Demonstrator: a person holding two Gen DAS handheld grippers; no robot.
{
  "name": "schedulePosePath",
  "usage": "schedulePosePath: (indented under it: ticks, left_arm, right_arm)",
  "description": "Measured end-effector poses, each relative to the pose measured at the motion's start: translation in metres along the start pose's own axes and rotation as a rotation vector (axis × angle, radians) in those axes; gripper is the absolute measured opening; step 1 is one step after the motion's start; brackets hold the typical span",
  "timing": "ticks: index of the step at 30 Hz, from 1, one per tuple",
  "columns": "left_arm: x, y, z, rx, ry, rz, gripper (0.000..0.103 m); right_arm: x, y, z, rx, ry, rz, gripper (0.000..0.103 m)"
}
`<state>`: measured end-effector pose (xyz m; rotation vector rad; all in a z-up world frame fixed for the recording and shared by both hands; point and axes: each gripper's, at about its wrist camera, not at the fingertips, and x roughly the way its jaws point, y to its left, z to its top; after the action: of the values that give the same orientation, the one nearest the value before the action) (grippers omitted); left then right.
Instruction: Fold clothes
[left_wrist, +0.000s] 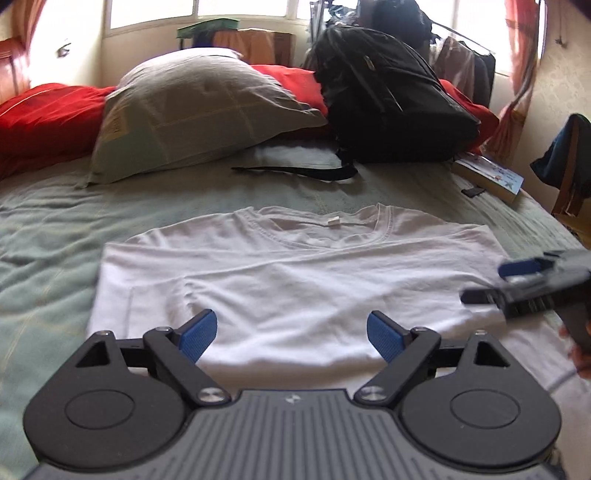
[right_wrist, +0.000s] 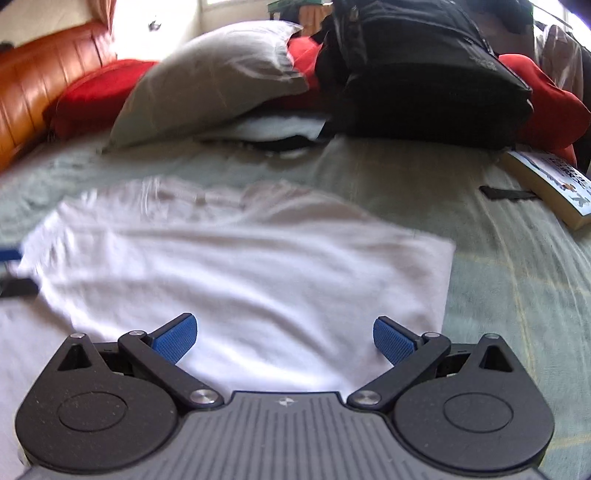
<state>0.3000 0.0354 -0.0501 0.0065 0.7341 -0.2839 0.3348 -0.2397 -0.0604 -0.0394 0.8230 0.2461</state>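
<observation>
Pale green bedspread (left_wrist: 48, 236) fills both views, and a white cotton T-shirt (left_wrist: 295, 273) lies flat on it, sides folded in, just ahead of my spread blue fingertips. My left gripper (left_wrist: 291, 334) and right gripper (right_wrist: 285, 338) both hang open, holding nothing. Beyond them a black backpack (left_wrist: 388, 96) stands, contents hidden, beside a grey pillow (left_wrist: 199, 107).

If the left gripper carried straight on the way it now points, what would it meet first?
Most likely the white T-shirt: the open left gripper points low across it toward the collar. Height above the cloth is unclear.
</observation>
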Motion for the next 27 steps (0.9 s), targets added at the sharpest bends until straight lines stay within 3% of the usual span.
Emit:
schedulePosePath:
  ticks: [3, 8, 10, 12, 15, 18, 22, 27]
  left_arm:
    - [0.023, 0.014, -0.007, -0.022, 0.068, 0.007, 0.088]
    - [0.009, 0.019, -0.010, 0.021, 0.013, -0.037, 0.088]
    - [0.001, 0.018, -0.008, 0.046, -0.035, -0.044, 0.089]
    - [0.007, 0.021, -0.008, 0.051, 0.003, -0.024, 0.089]
    - [0.011, 0.030, -0.011, 0.020, 0.050, 0.000, 0.089]
    - [-0.008, 0.036, -0.013, -0.004, 0.012, -0.027, 0.089]
    - [-0.027, 0.033, -0.012, 0.032, 0.009, -0.020, 0.089]
    - [-0.050, 0.027, -0.016, 0.111, 0.036, -0.012, 0.089]
  right_arm:
    - [-0.006, 0.002, -0.015, -0.078, -0.018, -0.021, 0.103]
    - [-0.027, 0.004, -0.018, -0.126, 0.002, -0.046, 0.103]
    - [-0.035, 0.011, -0.017, -0.152, -0.048, -0.046, 0.103]
    - [-0.036, 0.016, -0.017, -0.160, -0.072, 0.001, 0.103]
    - [-0.019, 0.008, -0.022, -0.091, 0.051, 0.098, 0.103]
    - [-0.035, -0.011, -0.014, -0.051, -0.012, 0.162, 0.103]
    - [-0.036, -0.049, 0.019, 0.075, -0.141, 0.178, 0.103]
    - [0.024, -0.111, 0.032, 0.360, -0.041, 0.284, 0.103]
